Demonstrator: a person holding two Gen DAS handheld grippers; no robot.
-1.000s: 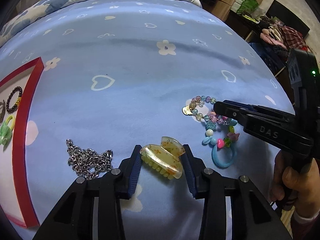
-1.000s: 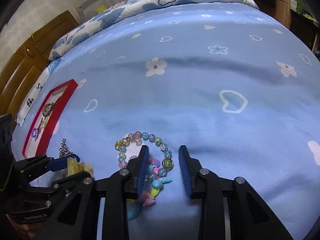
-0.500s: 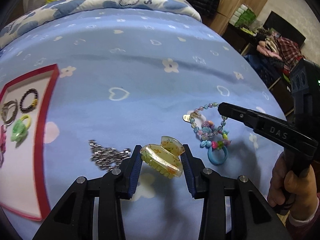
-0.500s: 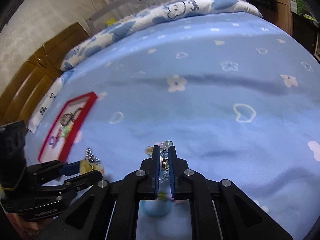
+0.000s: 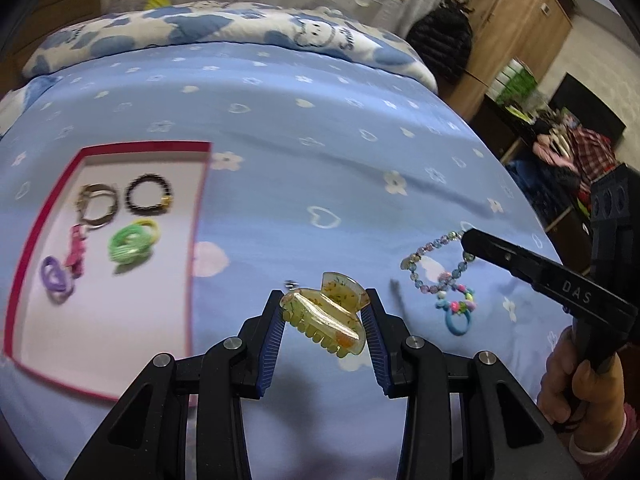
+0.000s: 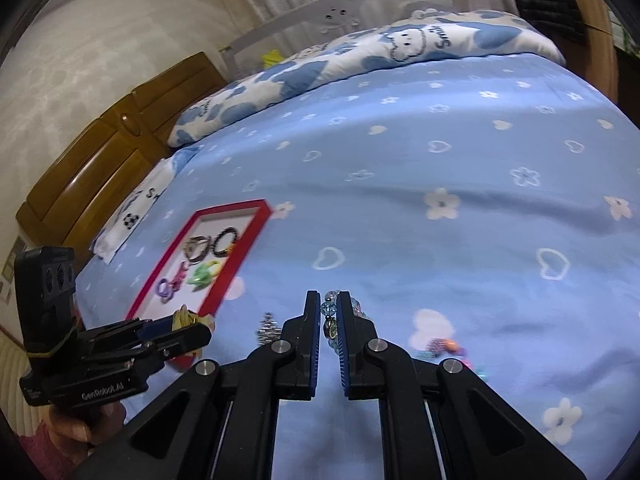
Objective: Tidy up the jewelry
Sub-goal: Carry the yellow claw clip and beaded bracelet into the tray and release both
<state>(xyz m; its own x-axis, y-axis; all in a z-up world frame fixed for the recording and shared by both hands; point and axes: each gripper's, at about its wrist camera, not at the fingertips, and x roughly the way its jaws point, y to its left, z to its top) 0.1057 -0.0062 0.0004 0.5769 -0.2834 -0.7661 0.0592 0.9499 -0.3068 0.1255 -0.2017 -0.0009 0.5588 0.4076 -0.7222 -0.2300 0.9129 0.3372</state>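
My left gripper [image 5: 323, 312] is shut on a translucent yellow hair claw [image 5: 325, 323], held above the blue bedspread. My right gripper [image 6: 329, 308] is shut on a pastel beaded bracelet [image 6: 331, 309]; in the left wrist view that beaded bracelet [image 5: 432, 272] hangs from the right gripper's tip [image 5: 466, 238] with a blue hair tie [image 5: 458, 322] and colourful beads dangling below it. A red-rimmed white tray [image 5: 196, 240] lies to the left and holds a black bead bracelet [image 5: 148, 199], a metal ring [image 5: 98, 204], a green hair tie [image 5: 130, 242] and a purple one [image 5: 56, 280].
A silver chain [image 6: 269, 327] lies on the bedspread between the two grippers. A patterned quilt [image 5: 224, 32] is bunched at the far end of the bed. A wooden headboard [image 6: 92, 160] stands on the left, a wardrobe [image 5: 520, 28] and cluttered shelves beyond the bed's right edge.
Both grippers rose off the bedspread. The right gripper closed on the beaded bracelet and lifted it with its dangling pieces. The left gripper carried the hair claw up and toward the red tray.
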